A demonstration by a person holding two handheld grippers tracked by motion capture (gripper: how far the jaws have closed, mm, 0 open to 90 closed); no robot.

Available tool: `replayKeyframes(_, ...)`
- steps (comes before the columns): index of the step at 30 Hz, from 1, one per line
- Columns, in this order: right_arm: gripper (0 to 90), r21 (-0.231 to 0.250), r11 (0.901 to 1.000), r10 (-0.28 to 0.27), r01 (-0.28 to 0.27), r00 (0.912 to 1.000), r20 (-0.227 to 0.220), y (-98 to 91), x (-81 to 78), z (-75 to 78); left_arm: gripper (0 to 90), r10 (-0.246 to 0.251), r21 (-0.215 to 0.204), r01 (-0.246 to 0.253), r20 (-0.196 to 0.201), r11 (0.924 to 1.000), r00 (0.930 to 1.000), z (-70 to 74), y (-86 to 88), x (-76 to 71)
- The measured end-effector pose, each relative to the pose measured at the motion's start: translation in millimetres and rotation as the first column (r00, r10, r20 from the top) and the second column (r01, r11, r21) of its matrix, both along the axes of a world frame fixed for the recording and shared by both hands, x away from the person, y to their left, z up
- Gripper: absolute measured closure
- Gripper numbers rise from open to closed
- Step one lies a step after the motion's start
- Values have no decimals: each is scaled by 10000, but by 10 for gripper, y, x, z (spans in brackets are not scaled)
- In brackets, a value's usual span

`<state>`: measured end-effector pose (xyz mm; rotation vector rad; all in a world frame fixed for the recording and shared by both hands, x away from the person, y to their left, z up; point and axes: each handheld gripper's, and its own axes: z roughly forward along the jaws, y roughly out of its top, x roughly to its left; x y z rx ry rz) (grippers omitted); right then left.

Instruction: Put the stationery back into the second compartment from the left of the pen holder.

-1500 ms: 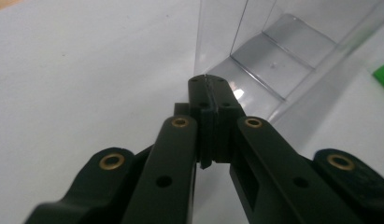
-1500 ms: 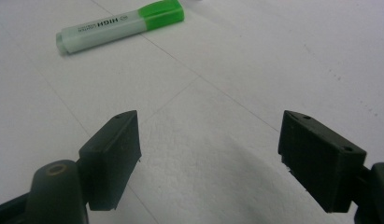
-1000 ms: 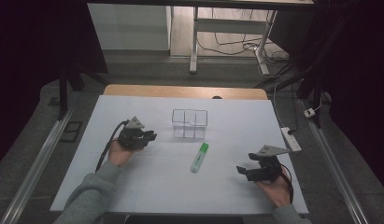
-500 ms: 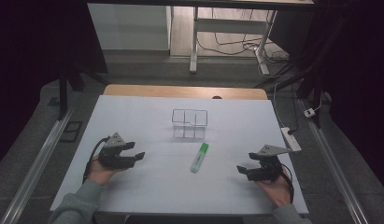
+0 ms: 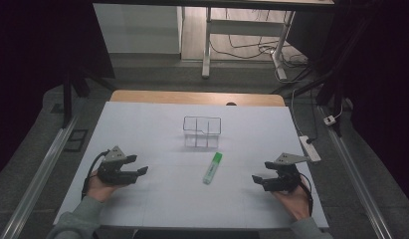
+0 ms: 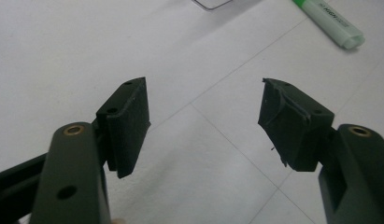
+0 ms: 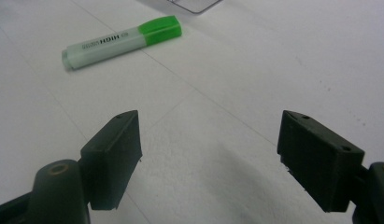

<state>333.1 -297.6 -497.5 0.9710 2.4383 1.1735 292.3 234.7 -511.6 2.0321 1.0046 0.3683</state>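
Pre-grasp, nothing held yet. Left gripper [image 5: 123,171] at 8 o'clock, jaws wide, empty. Right gripper [image 5: 272,179] at 4 o'clock, jaws wide, empty. Marker [image 5: 212,168] lies flat mid-table, just near side of clear box [image 5: 202,132]. Prob. next: either gripper reaches in, straddles marker barrel.

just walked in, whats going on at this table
A person holds a gripper in each hand over a white table. The left gripper and right gripper are both open and hold nothing. A green highlighter lies between them, just in front of a clear divided box, untouched.
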Motion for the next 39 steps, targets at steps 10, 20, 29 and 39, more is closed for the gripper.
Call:
replayKeyframes(10,224,-17,9998,221,-221,9996,-166,113,102,72,322,-18,45,19,-128,10000,9999,-43,37,-19)
replayKeyframes(20,291,-298,9996,-30,20,9995,-319,330,335,218,313,-121,302,129,-268,9995,9996,-79,10,-35)
replayKeyframes(29,385,-843,9963,-248,191,9975,-665,536,519,256,307,-288,474,308,-414,9984,9987,-104,-26,-23)
replayKeyframes(39,593,-1304,9914,-76,51,9998,-188,728,601,277,305,-373,572,398,-436,9976,9984,-114,-39,-15)
